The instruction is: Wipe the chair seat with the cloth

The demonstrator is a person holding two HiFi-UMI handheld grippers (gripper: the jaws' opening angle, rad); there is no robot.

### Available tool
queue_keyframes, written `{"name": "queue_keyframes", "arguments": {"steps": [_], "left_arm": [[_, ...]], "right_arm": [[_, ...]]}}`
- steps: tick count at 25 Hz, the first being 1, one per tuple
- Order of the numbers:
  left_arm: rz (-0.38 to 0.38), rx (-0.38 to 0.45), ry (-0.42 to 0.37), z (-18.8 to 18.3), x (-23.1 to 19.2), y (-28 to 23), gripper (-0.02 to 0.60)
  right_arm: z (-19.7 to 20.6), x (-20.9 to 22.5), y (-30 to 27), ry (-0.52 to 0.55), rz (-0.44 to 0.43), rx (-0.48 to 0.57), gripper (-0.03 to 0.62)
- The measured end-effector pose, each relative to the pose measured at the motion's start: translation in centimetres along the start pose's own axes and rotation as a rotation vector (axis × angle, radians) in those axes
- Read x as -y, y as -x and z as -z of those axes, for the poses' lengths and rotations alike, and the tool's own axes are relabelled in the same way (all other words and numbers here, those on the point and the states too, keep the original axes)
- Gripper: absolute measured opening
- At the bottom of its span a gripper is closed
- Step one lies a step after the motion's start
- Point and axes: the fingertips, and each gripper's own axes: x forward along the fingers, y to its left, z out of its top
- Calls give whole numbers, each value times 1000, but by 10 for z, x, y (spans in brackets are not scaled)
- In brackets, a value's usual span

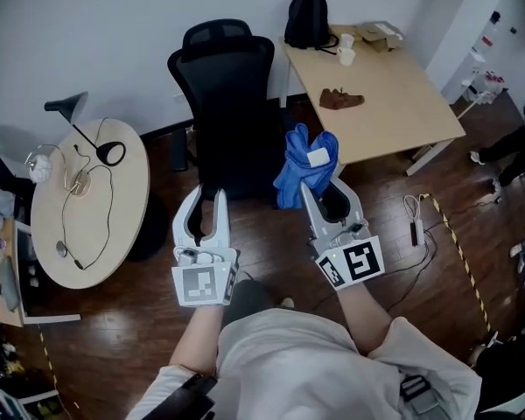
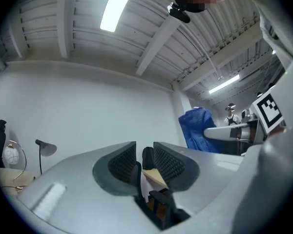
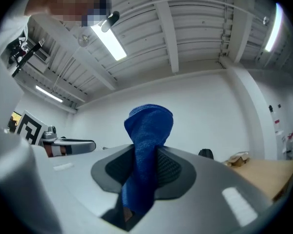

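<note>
A black office chair (image 1: 229, 94) stands ahead of me against the wall, its seat (image 1: 236, 169) just beyond both grippers. My right gripper (image 1: 322, 186) is shut on a blue cloth (image 1: 304, 163), which bunches up above its jaws (image 3: 147, 130) and hangs beside the seat's right edge. My left gripper (image 1: 208, 196) is open with nothing in it, held at the seat's front edge. Between its pads (image 2: 168, 164) the chair's back (image 2: 147, 157) shows in the left gripper view. There the cloth (image 2: 198, 128) appears off to the right.
A round table (image 1: 122, 226) with a desk lamp (image 1: 79, 116) and cables stands to the left. A rectangular desk (image 1: 394, 103) at the right back carries a backpack (image 1: 307, 20), a cup (image 1: 346, 56) and a brown item (image 1: 339, 100). A cable (image 1: 416, 217) lies on the wooden floor.
</note>
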Motion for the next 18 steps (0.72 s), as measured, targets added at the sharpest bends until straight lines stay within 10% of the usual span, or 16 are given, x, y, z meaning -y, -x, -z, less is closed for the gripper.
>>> {"name": "queue_keyframes", "arguments": {"steps": [5,9,14,18], "left_arm": [[9,39,-45,-45,19,38,69],[35,-167,-160,-39,24,79,65],[17,-94,-159,-71,1,88,64],[-11,154,-45,-103,-7,77,64]], "right_arm": [[-21,-21,38,2,-12,13,107],[-32,-47,56,10,-28,21,107],[-40,-68,38,-24,-50,10,107],[-25,-75,30,-49,-54,-15,107]]}}
